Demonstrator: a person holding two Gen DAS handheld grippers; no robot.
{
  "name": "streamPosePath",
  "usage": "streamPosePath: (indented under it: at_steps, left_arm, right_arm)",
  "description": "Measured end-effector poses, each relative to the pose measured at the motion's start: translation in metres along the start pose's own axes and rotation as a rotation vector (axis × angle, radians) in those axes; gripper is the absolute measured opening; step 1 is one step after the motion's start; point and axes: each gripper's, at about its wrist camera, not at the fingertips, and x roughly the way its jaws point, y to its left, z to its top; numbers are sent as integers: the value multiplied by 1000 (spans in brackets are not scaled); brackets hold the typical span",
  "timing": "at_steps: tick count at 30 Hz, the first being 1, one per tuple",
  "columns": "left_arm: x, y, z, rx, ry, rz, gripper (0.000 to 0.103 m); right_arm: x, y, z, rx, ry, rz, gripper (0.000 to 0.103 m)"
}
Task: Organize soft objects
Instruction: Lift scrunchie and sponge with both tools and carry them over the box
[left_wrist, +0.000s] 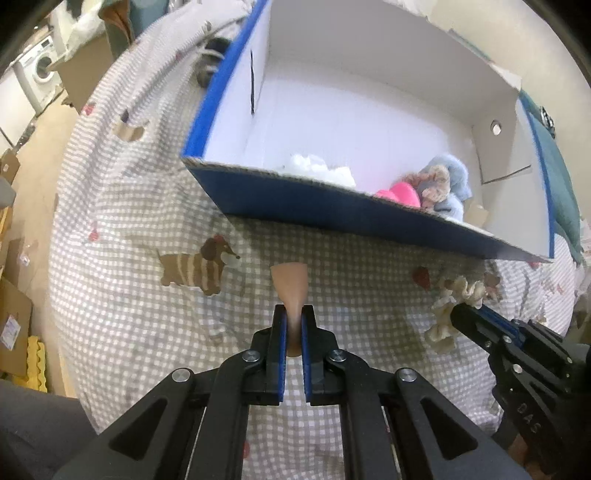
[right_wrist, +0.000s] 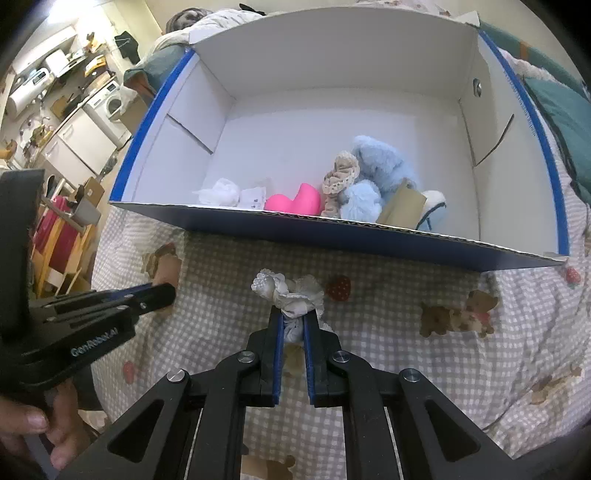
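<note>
Left wrist view | left tool (left_wrist: 294, 314) clamps tan sponge (left_wrist: 290, 286), frame centre | right tool (right_wrist: 293, 321) pinches cream scrunchie (right_wrist: 291, 293) | box (right_wrist: 332, 230) above | risk: squashed sponge slips out, catches near wall

tan sponge (left_wrist: 290, 291): pinched, squashed, upright | cream scrunchie (right_wrist: 291, 295): pinched, crumpled | both near, perhaps above, checked cover
</note>
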Motion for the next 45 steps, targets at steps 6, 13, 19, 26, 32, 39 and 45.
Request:
streamPosePath:
  at_steps: [6, 13, 19, 26, 32, 39, 45]
  left_arm:
    - [-38, -3, -11, 21, -104, -3, 7]
    - [-77, -11, 10, 43, -215, -5, 7]
    - [-81, -22, 39, 81, -233, -11, 7]
    - [-70, -31, 70, 107, -235, 0, 7]
    - [-46, -32, 87, 124, -204, -26, 7]
    - [-6, -26, 84, 112, -139, -88, 7]
    - [3, -32, 78, 147, -150, -54, 7]
  right_arm:
    - [-20, 0, -1, -8, -45, 8, 12]
    - [-55, -3, 9, -15, -115, 12, 12]
    - [-74, -5, 28, -32, -172, 3, 12]
    - [-73, -17, 62, -32, -199, -27, 12]
    - [-53, -35, 81, 0, -204, -29, 12]
    - [-30, -52, 78, 77, -176, 15, 12]
    - [-22, -50, 77, 77, -164, 56, 12]
